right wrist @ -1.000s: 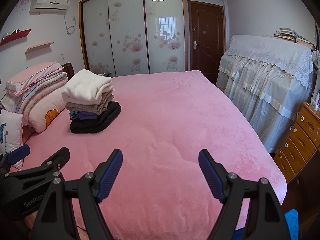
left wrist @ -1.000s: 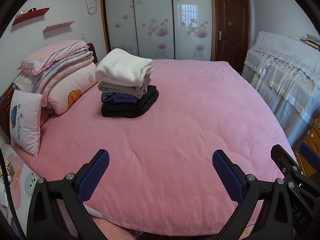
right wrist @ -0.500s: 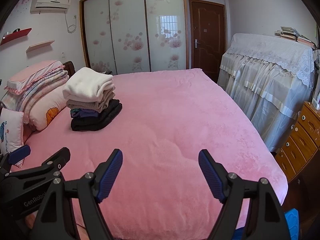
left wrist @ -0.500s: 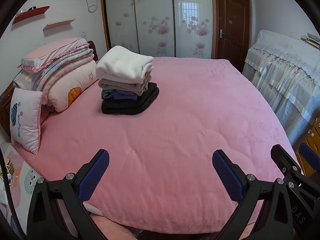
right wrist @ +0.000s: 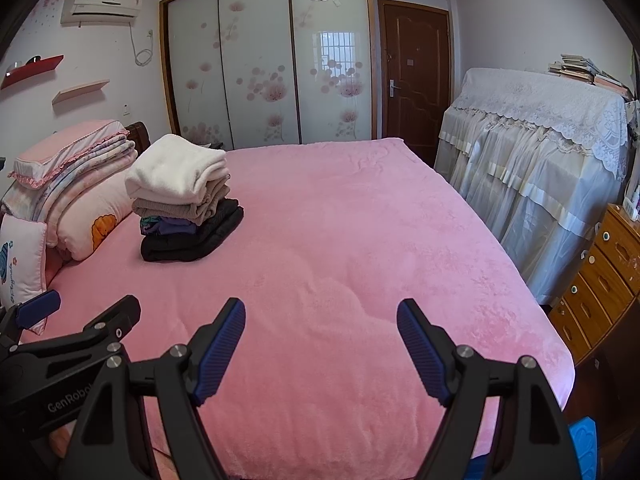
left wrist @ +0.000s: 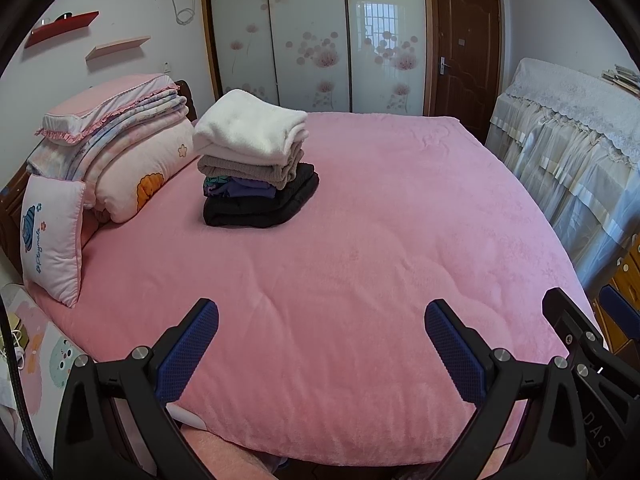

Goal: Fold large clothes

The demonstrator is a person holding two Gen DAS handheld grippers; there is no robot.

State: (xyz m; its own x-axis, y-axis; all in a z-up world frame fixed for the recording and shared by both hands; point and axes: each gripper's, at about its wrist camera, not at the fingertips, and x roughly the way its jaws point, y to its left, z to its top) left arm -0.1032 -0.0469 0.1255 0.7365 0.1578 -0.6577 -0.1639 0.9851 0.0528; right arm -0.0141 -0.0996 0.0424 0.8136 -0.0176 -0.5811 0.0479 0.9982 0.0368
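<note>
A stack of folded clothes (left wrist: pixel 256 168) sits on the pink bed (left wrist: pixel 360 260) at its far left: white on top, then beige, purple and black. It also shows in the right wrist view (right wrist: pixel 188 200). My left gripper (left wrist: pixel 322 320) is open and empty above the bed's near edge. My right gripper (right wrist: pixel 320 320) is open and empty beside it, to its right. Each gripper shows at the edge of the other's view. No unfolded garment is in view.
Folded quilts and pillows (left wrist: pixel 108 160) lie at the headboard on the left. A lace-covered cabinet (right wrist: pixel 536 152) and a wooden drawer chest (right wrist: pixel 600 276) stand right of the bed. Wardrobe doors (left wrist: pixel 312 36) and a brown door (left wrist: pixel 466 52) are behind.
Both views have shifted slightly; the stack and bed sit a little higher in frame. Both grippers stay open and empty.
</note>
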